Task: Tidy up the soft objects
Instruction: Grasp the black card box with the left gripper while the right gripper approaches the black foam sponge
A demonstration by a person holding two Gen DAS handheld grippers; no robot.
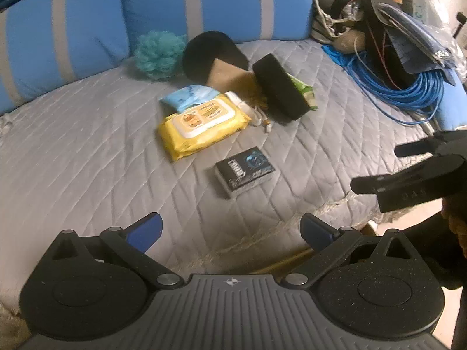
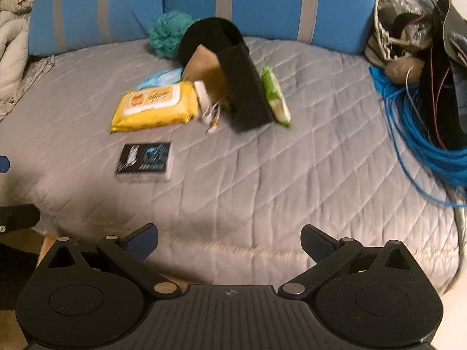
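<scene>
Both grippers, left gripper (image 1: 230,230) and right gripper (image 2: 229,240), hover spread and empty at the bed's (image 1: 87,160) near edge. Black packet (image 1: 244,172) lies straight ahead of the left, the nearer one.

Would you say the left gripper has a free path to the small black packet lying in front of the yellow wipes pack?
Probably yes. The left gripper is open, and only bare grey quilt lies between it and the black packet, which sits apart from the yellow wipes pack.

The left gripper (image 1: 230,230) hung with its jaws spread wide over the grey quilt (image 1: 87,157), holding nothing. Beyond it lay a black packet (image 1: 244,172), then a yellow wipes pack (image 1: 202,125). A teal pouf (image 1: 159,54) rested against the blue cushions (image 1: 219,0).
</scene>
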